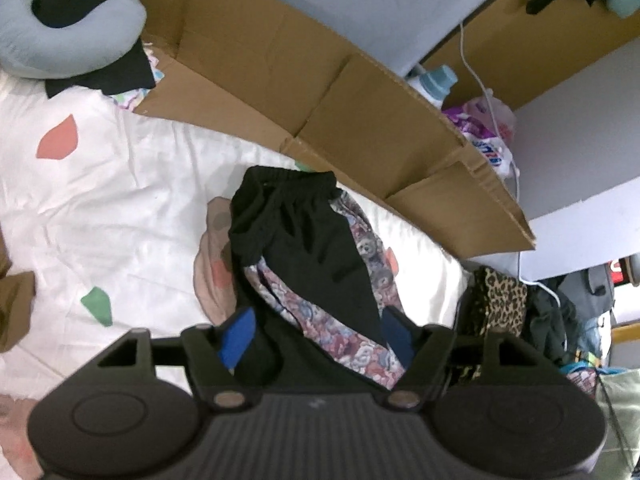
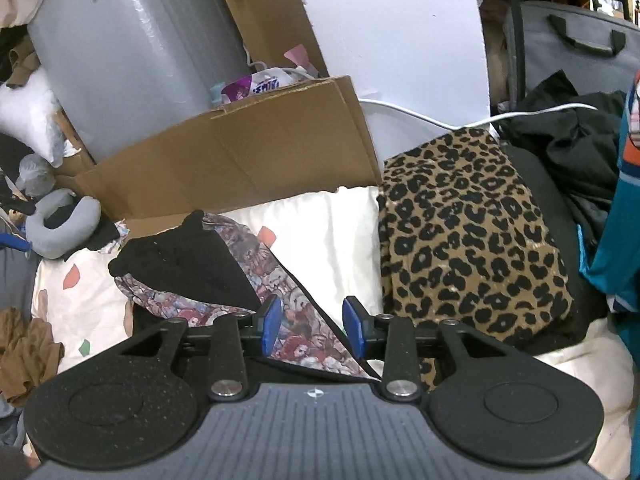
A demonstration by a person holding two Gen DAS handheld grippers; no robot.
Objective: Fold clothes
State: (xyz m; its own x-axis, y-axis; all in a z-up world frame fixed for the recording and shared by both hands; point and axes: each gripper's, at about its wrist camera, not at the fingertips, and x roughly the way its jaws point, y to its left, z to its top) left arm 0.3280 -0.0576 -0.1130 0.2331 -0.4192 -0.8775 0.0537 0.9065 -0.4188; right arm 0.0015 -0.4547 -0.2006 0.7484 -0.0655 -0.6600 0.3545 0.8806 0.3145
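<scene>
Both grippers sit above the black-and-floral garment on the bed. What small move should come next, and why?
Probably lower the left gripper to pinch the black waistband and fold it toward the near end. The garment lies folded lengthwise but long on the bedsheet, and both the left and the right gripper look open with nothing gripped.

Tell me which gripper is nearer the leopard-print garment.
Right. The right gripper sits just beside the leopard-print garment, over the floral pants. The left gripper is across those pants, farther off.
</scene>
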